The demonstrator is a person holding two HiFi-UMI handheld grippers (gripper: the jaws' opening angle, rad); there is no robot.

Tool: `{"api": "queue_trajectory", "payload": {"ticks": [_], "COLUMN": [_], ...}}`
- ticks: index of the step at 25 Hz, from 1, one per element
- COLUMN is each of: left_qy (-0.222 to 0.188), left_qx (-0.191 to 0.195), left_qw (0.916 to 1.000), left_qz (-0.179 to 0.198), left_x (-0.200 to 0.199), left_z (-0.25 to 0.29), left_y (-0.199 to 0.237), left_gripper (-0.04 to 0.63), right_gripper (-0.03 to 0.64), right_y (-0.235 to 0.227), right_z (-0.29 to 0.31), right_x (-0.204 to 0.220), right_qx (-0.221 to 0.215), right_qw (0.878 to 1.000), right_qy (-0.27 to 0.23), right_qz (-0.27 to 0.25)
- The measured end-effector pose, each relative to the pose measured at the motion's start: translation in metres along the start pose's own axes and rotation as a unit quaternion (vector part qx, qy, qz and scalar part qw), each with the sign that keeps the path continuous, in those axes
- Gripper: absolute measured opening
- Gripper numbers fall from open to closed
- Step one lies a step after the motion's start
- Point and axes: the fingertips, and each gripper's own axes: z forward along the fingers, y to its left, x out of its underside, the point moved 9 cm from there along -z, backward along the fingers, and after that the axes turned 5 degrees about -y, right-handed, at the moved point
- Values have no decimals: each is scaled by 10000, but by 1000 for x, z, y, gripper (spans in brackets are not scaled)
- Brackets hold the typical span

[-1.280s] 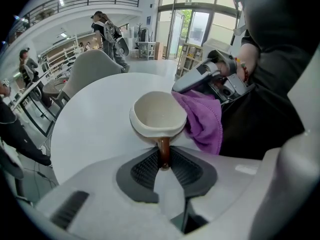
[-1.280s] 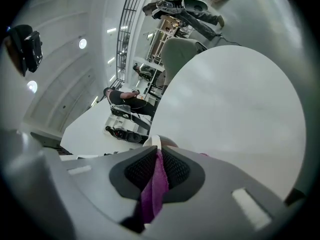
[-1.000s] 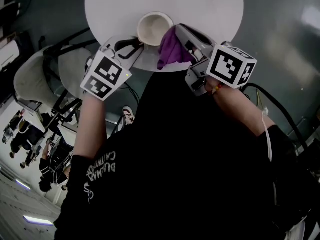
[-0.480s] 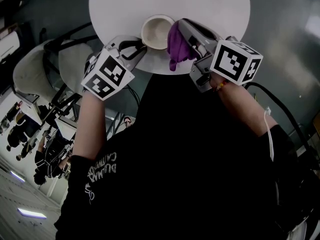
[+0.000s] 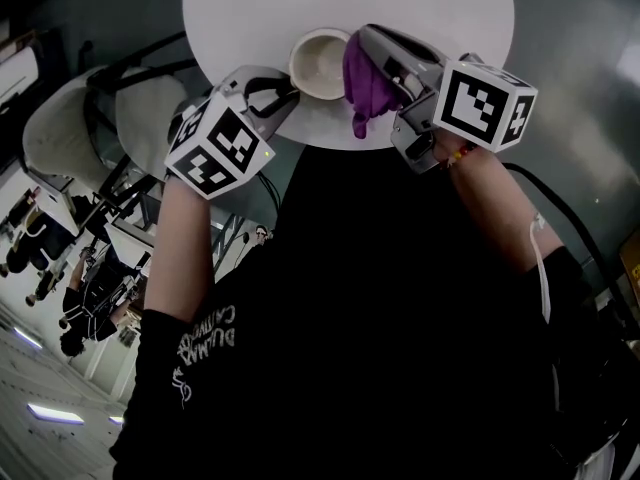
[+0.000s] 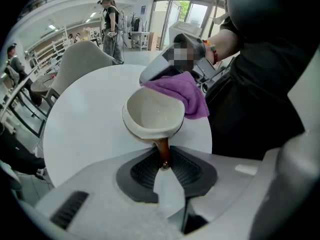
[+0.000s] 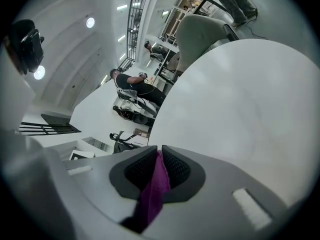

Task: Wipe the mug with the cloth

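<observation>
Left tool (image 6: 164, 161): jaws clamped on the brown handle of the mug (image 6: 150, 116). The mug is mouth up at the worktop's (image 5: 420, 8) near edge, close to the person. Cannot tell whether its base rests on the worktop.

Right tool (image 7: 160, 154): jaws pinched on the purple cloth (image 5: 365, 78), which is bunched against the mug's rim and wall on the side away from the handle.

Step, as judged: wiping the outside.

To do it well:
- Hold the handle firmly so the mug does not swing.
- Press the cloth's bulk, not the tool tips, on the wall.
- Sweep round the rim, then turn the mug to reach the unwiped side.
</observation>
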Motion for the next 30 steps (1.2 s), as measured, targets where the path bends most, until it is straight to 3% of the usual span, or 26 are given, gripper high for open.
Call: {"api": "queue_trajectory", "payload": {"ticks": [9,13,18,22,30], "left_qy": [-12,-19,-7,59,174], "left_qx": [61,14,-42,-136,-12], "left_qw": [9999,9999,9998,9998,9998], "left_qz": [-94,-135,-203,-151,-66], "left_x": [2,-1,-2,-4,-3], "left_z": [2,-1,4,2,3], "left_y": [1,0,-5,-5,1], "left_gripper": [75,75,75,72,71], "right_gripper": [32,32,32,32,34], "right_y": [-13,-8,-9,-2,-4], "right_z": [21,28,35,44,71], "right_x": [-15,-27,-28,-33,-38], "right_qx": [-247,-243,-556,-1026,-1536], "right_qw": [9954,9923,9871,9775,9552], "right_qy": [827,1215,1498,1827,2483], "right_qz": [406,89,-128,-261,-475]}}
